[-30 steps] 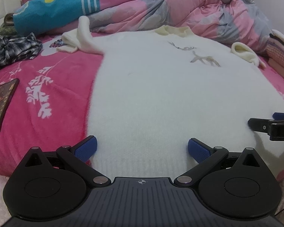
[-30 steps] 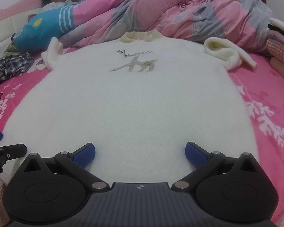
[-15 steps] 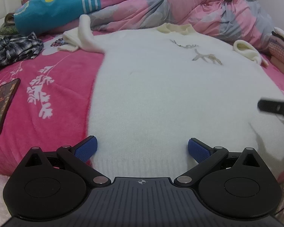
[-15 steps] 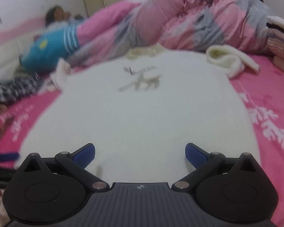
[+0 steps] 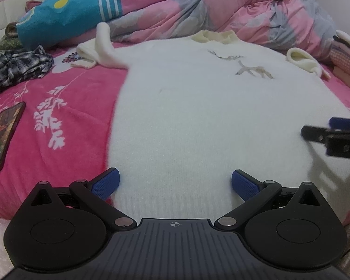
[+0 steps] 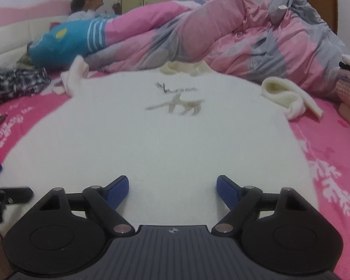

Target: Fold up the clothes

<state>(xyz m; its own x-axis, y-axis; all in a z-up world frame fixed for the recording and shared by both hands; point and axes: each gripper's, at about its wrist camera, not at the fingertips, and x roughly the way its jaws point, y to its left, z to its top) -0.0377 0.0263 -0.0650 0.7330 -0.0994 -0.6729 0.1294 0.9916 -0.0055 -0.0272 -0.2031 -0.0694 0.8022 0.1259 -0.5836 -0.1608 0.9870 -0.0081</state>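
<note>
A: Where are we seeing the white sweater (image 5: 210,116)?

B: We are seeing it lying flat, front up, on the pink bed cover (image 5: 65,107), with its collar pointing away from us toward the rumpled pink and grey quilt (image 5: 221,11). The deer motif (image 6: 177,105) is showing on the chest. Each sleeve is lying bunched up by its shoulder: the left sleeve (image 5: 98,49) is resting on the pink cover, and the right sleeve (image 6: 284,95) is curling beside the body of the sweater.

A: And what are we making of the grippers?

B: We are holding the left gripper (image 5: 175,184) over the hem with its blue pads (image 5: 105,183) spread wide, nothing between them. The right gripper (image 6: 172,187) is hanging over the hem too, likewise released, with only knit showing between its fingers. Each gripper is poking into the edge of the other's view.

A: Anything else we are noticing on the bed?

B: A phone (image 5: 4,135) is lying on the pink cover to the left, a checked garment (image 5: 16,67) is sitting crumpled beyond it, and a person in a blue top (image 6: 67,39) is lying at the far side.
</note>
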